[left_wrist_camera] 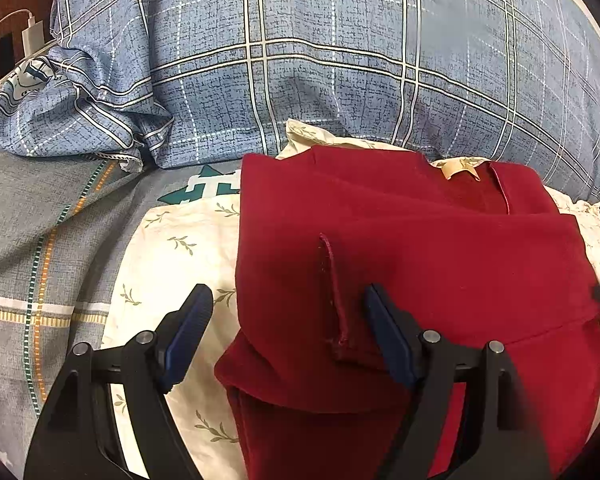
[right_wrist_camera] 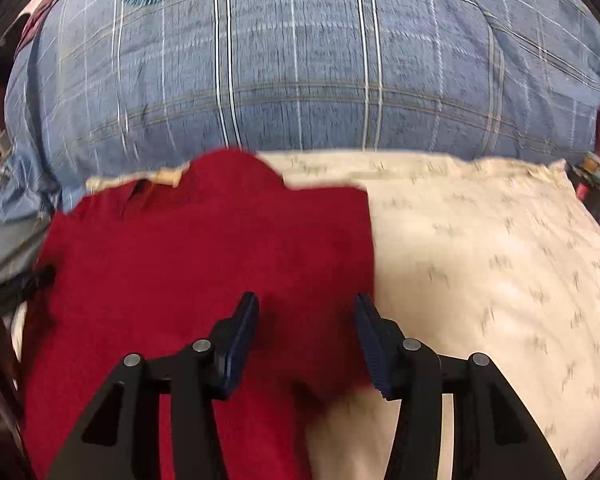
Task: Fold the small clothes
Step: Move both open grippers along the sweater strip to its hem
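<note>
Red garment (left_wrist_camera: 400, 240) on cream pillow (left_wrist_camera: 172, 248): left view alone shows its collar tag; left gripper (left_wrist_camera: 288, 300) jaws wide, right gripper (right_wrist_camera: 306, 308) jaws narrower, both empty.

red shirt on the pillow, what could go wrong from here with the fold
1. The sleeve, folded across the red shirt, lies loose between the left gripper fingers; a careless pinch might drag it out of place.
2. The right gripper hangs open over the shirt's edge by the cream pillow; closing there could catch the pillowcase too.
3. The pillow looks soft, so pressing down may wrinkle the folded layers.
</note>
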Tool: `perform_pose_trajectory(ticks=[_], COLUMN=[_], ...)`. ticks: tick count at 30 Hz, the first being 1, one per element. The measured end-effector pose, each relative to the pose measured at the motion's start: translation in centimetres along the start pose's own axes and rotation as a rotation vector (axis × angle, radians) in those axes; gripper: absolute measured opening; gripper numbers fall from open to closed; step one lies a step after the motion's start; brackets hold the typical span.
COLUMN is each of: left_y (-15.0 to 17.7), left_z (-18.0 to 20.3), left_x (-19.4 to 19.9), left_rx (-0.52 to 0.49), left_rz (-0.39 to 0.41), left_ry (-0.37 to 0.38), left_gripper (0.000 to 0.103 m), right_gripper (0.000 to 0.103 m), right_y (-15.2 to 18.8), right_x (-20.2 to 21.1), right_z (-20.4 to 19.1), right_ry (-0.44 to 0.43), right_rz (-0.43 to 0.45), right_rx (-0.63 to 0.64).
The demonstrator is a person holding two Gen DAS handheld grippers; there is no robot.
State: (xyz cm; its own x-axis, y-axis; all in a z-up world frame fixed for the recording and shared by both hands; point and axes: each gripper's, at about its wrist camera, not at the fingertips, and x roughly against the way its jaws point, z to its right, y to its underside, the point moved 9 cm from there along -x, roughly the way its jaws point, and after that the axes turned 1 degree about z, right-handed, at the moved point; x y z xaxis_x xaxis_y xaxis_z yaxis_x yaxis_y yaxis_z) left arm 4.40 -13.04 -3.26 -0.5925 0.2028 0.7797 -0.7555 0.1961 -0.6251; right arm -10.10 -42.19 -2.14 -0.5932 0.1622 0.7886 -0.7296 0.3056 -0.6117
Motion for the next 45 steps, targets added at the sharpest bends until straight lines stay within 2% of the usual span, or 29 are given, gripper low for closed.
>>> perform_pose_trajectory(ticks=[2, 3, 5, 7, 9, 12, 14, 15, 16, 17, 19, 24, 25, 29, 31, 33, 37, 42, 44, 45], left_y=[0.0, 0.1, 0.4, 0.6, 0.8, 1.4, 2.2, 2.8, 3.2, 3.8, 4.5, 5.7, 6.0, 6.9, 7.4, 8.0, 8.9, 10.1, 10.8, 11.2], left_z=[0.0, 0.0, -0.2, -0.3, -0.4, -0.7, -1.0, -1.3, -1.4, -1.7, -2.1, -3.3, -3.4, -4.0, -4.0, -4.1, -4.0, -3.7, -3.7, -3.7], left_x=[0.3, 0.6, 1.9, 3.1, 4.6, 6.6, 7.2, 7.5, 7.6, 8.0, 8.6, 10.1, 10.2, 10.7, 10.8, 10.7, 10.8, 11.6, 11.9, 12.0], left_rx=[-0.004, -0.002, 0.010, 0.009, 0.001, 0.010, 0.015, 0.015, 0.016, 0.024, 0.041, 0.048, 0.048, 0.057, 0.055, 0.058, 0.065, 0.041, 0.023, 0.018], left_rz=[0.006, 0.009, 0.022, 0.028, 0.038, 0.058, 0.060, 0.054, 0.047, 0.037, 0.040, 0.058, 0.054, 0.055, 0.048, 0.037, 0.020, 0.013, 0.002, -0.003], left_ry=[-0.005, -0.006, 0.008, 0.019, 0.017, 0.009, -0.013, -0.032, -0.041, -0.049, -0.046, -0.072, -0.075, -0.065, -0.058, -0.045, -0.026, -0.010, -0.009, -0.009], left_gripper=[0.078, 0.078, 0.078, 0.078, 0.078, 0.078, 0.078, 0.078, 0.078, 0.078, 0.078, 0.078, 0.078, 0.078, 0.078, 0.078, 0.078, 0.078, 0.078, 0.078], right_gripper=[0.051, 0.053, 0.053, 0.056, 0.060, 0.071, 0.070, 0.064, 0.053, 0.037, 0.028, 0.029, 0.032, 0.033, 0.045, 0.051, 0.051, 0.053, 0.049, 0.031], right_y=[1.2, 1.3, 1.3, 1.1, 1.2, 1.7, 2.2, 2.2, 2.1, 2.1, 1.8, 2.1, 2.2, 3.1, 4.2, 5.9, 9.2, 12.2, 12.2, 12.2], right_x=[-1.0, -0.9, -0.1, 1.5, 2.8, 2.7, 1.9, 1.3, 0.5, -0.1, -0.2, 0.3, 0.7, 3.7, 5.3, 6.5, 7.4, 6.8, 7.0, 7.2], right_z=[0.3, 0.6, 0.9, 1.2, 1.7, 1.7, 1.9, 1.8, 1.8, 1.9, 2.1, 2.1, 2.1, 1.4, 0.6, -0.6, -1.6, -2.0, -2.2, -2.4], right_ry=[0.010, 0.005, 0.013, -0.022, -0.017, -0.052, -0.073, -0.094, -0.111, -0.113, -0.104, -0.069, -0.068, -0.092, -0.104, -0.137, -0.143, -0.194, -0.179, -0.171], right_rz=[-0.023, -0.001, -0.022, 0.000, 0.020, 0.000, -0.022, -0.025, -0.030, -0.032, -0.007, -0.011, -0.017, -0.040, -0.052, -0.078, -0.120, -0.160, -0.120, -0.109], right_rx=[0.006, 0.001, -0.025, -0.070, -0.084, -0.112, -0.143, -0.162, -0.183, -0.193, -0.186, -0.176, -0.179, -0.149, -0.090, -0.026, 0.032, -0.036, -0.021, -0.004])
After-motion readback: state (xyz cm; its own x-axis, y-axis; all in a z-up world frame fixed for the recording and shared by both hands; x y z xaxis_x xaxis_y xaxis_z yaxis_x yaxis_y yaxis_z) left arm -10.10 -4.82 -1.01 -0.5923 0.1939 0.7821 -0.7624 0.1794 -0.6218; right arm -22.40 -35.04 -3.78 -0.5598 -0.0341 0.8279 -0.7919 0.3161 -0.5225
